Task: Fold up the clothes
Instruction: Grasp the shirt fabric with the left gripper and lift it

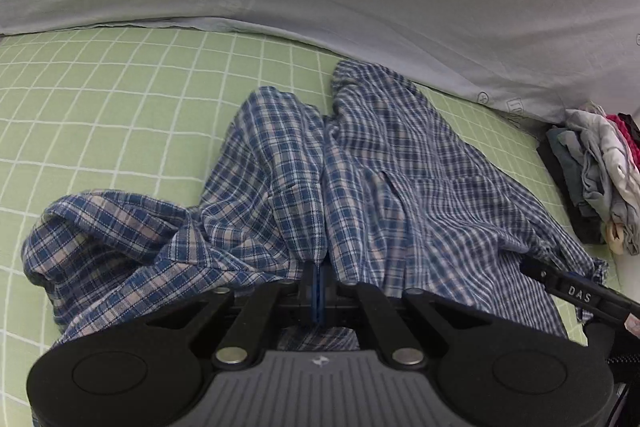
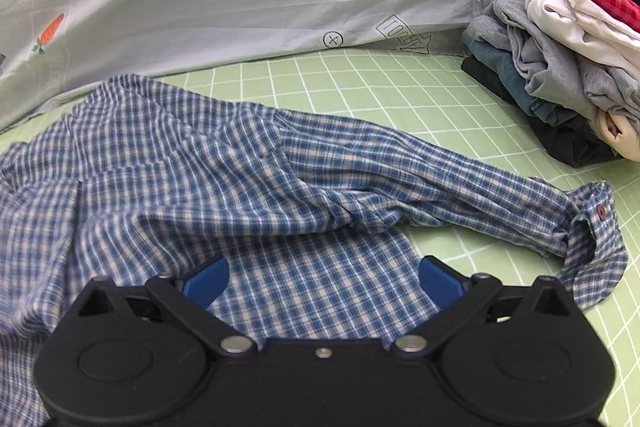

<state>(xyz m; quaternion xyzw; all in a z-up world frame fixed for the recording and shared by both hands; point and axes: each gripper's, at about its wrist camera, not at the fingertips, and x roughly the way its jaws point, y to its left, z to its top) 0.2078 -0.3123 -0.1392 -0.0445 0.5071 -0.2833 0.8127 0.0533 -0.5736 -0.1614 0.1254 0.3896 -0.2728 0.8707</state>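
Observation:
A blue-and-white plaid shirt (image 1: 360,163) lies crumpled on the green checked bedsheet (image 1: 100,115). My left gripper (image 1: 318,287) is shut on a bunch of the shirt's fabric at its near edge, and folds radiate away from the pinch. One sleeve (image 1: 100,227) curls off to the left. In the right wrist view the same shirt (image 2: 180,171) spreads leftward, its other sleeve running right to a buttoned cuff (image 2: 596,223). My right gripper (image 2: 324,279) is open, low over the shirt's near hem, with flat fabric between its blue pads (image 2: 208,281).
A pale grey quilt (image 1: 360,7) with carrot prints lies along the far side of the bed. A pile of folded clothes (image 2: 560,67) sits at the right. A black bar marked DAS (image 1: 576,293) juts in from the right in the left wrist view.

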